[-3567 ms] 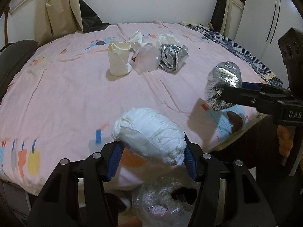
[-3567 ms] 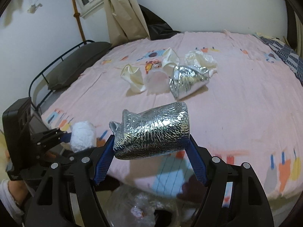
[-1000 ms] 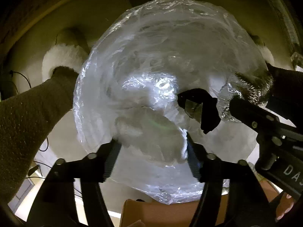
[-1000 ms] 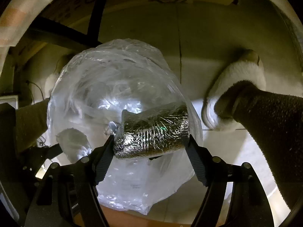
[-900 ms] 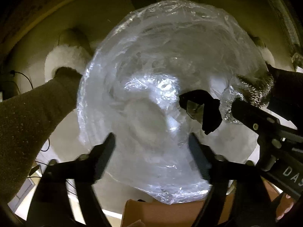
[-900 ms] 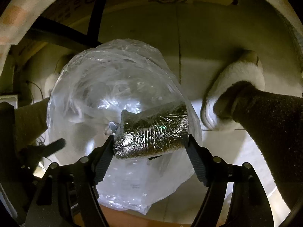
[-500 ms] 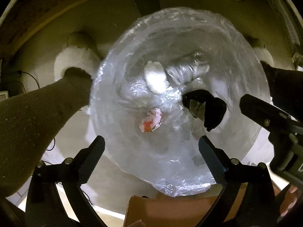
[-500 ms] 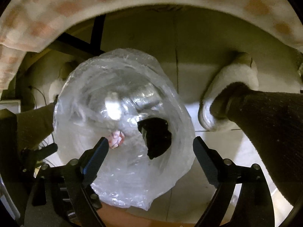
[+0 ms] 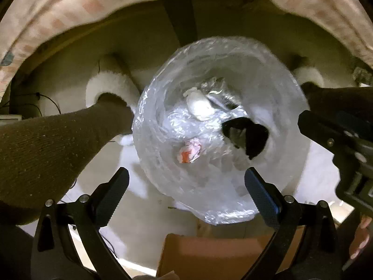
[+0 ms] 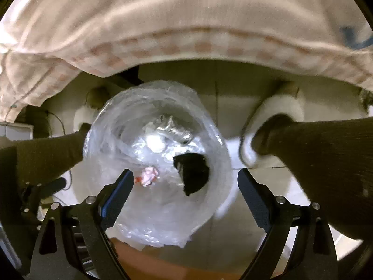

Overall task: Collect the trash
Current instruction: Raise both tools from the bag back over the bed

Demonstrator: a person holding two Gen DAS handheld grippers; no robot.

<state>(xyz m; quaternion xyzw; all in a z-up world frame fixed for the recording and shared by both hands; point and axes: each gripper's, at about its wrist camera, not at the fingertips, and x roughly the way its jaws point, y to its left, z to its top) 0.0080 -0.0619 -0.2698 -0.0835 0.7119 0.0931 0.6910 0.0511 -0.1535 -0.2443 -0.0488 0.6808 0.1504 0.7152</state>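
A clear plastic trash bag (image 9: 158, 107) (image 10: 105, 128) stands open on the floor below both grippers. Inside lie a white wad (image 9: 200, 107) (image 10: 155, 143), a crumpled silver foil piece (image 9: 216, 88) (image 10: 172, 130), a pink and red wrapper (image 9: 190, 150) (image 10: 149, 176) and a black scrap (image 9: 247, 137) (image 10: 192, 172). My left gripper (image 9: 186, 172) hangs open above the bag's mouth, nothing between its fingers. My right gripper (image 10: 185, 173) is open and empty too, also over the bag. Each gripper shows at the edge of the other's view: right gripper (image 9: 338, 140), left gripper (image 10: 44, 186).
The pink bed sheet's edge (image 9: 70, 16) (image 10: 163, 23) overhangs the top of both views. A person's legs (image 9: 46, 144) (image 10: 314, 151) in dark trousers and white fluffy slippers (image 9: 109, 86) (image 10: 279, 107) flank the bag. A cardboard box (image 9: 221, 254) lies just below it.
Both grippers opened and dropped the white wad and the foil piece into the bag. Both have since risen, so the bag looks smaller and the bed's edge has come into view.
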